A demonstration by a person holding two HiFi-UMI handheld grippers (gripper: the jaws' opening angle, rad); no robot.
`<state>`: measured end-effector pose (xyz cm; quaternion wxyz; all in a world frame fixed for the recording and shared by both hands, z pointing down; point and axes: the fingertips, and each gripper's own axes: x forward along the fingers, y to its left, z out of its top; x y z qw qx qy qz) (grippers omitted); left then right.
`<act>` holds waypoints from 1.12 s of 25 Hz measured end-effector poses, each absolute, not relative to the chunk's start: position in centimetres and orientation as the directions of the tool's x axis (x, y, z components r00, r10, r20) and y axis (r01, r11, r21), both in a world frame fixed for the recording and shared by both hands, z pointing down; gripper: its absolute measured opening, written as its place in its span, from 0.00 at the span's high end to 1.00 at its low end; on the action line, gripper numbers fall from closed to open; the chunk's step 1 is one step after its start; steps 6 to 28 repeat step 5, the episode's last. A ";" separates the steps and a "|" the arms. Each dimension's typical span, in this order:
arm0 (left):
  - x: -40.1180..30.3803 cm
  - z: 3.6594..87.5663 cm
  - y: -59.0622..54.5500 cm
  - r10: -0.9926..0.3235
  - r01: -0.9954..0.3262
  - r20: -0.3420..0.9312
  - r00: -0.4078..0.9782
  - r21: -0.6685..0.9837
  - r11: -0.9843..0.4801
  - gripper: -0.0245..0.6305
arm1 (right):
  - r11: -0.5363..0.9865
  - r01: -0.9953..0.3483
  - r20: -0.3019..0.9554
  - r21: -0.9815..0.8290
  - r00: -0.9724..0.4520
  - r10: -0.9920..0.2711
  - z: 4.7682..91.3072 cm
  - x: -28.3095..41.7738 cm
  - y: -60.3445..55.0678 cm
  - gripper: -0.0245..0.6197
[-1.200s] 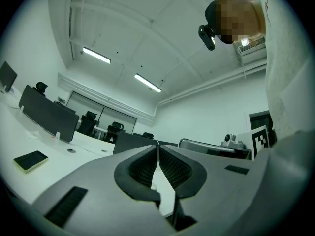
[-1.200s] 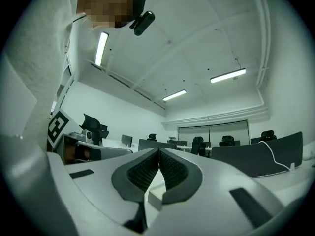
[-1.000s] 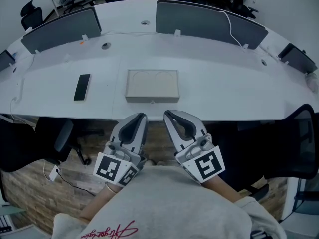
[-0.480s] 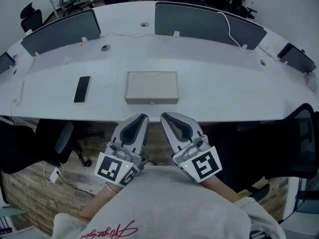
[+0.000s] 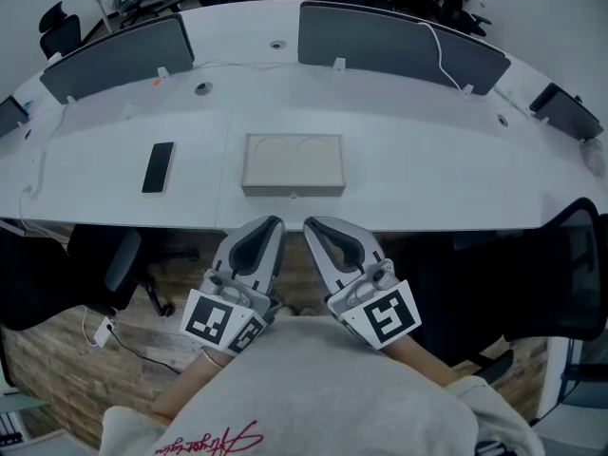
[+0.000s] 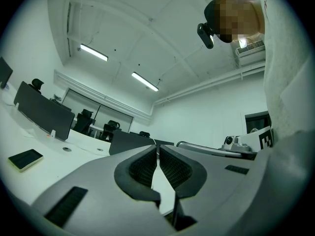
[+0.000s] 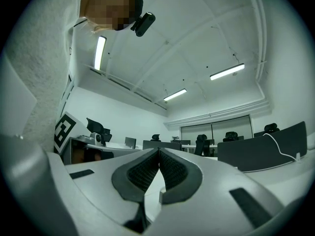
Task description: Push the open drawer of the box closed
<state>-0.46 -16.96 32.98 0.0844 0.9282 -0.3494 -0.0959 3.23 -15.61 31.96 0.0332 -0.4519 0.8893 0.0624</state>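
Box (image 5: 292, 163) sits mid desk (image 5: 427, 179), close to the near edge, with the drawer knob (image 5: 293, 196) facing the person; can't tell how far out the drawer is. Phone (image 5: 157, 166) lies flat to the box's left, well apart. Left gripper (image 5: 271, 224) and right gripper (image 5: 312, 224) are side by side near the body, short of the desk edge. Both have their jaws pressed together with nothing between them.

One white table (image 5: 427, 174) carries one flat beige box (image 5: 293, 164) and one dark phone (image 5: 157, 167). Two large grey screens stand along its far side: a left screen (image 5: 114, 55) and a right screen (image 5: 399, 46). I hold two tools, one per hand: my left tool (image 5: 274, 222) and my right tool (image 5: 310, 224).
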 end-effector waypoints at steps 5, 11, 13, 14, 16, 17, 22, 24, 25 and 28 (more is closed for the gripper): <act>-0.8 33.2 -17.1 -0.665 -0.632 -0.113 0.738 0.230 -0.740 0.92 | 0.584 -0.808 -0.116 0.083 -0.589 -0.799 31.9 2.9 -15.8 0.93; -0.8 33.2 -17.1 -0.665 -0.632 -0.113 0.738 0.230 -0.740 0.92 | 0.584 -0.808 -0.116 0.083 -0.589 -0.799 31.9 2.9 -15.8 0.93; -0.8 33.2 -17.1 -0.665 -0.632 -0.113 0.738 0.230 -0.740 0.92 | 0.584 -0.808 -0.116 0.083 -0.589 -0.799 31.9 2.9 -15.8 0.93; -0.8 33.2 -17.1 -0.665 -0.632 -0.113 0.738 0.230 -0.740 0.92 | 0.584 -0.808 -0.116 0.083 -0.589 -0.799 31.9 2.9 -15.8 0.93; -0.8 33.2 -17.1 -0.665 -0.632 -0.113 0.738 0.230 -0.740 0.92 | 0.584 -0.808 -0.116 0.083 -0.589 -0.799 31.9 2.9 -15.8 0.93; -0.8 33.2 -17.1 -0.665 -0.632 -0.113 0.738 0.230 -0.740 0.92 | 0.584 -0.808 -0.116 0.083 -0.589 -0.799 31.9 2.9 -15.8 0.93; -0.8 33.2 -17.1 -0.665 -0.632 -0.113 0.738 0.230 -0.740 0.92 | 0.584 -0.808 -0.116 0.083 -0.589 -0.799 31.9 2.9 -15.8 0.93; -0.8 33.2 -17.1 -0.665 -0.632 -0.113 0.738 0.230 -0.740 0.92 | 0.584 -0.808 -0.116 0.083 -0.589 -0.799 31.9 2.9 -15.8 0.93; -0.8 33.2 -17.1 -0.665 -0.632 -0.113 0.738 0.230 -0.740 0.92 | 0.584 -0.808 -0.116 0.083 -0.589 -0.799 31.9 2.9 -15.8 0.93; -0.8 33.2 -17.1 -0.665 -0.632 -0.113 0.738 0.230 -0.740 0.92 | 0.584 -0.808 -0.116 0.083 -0.589 -0.799 31.9 2.9 -15.8 0.93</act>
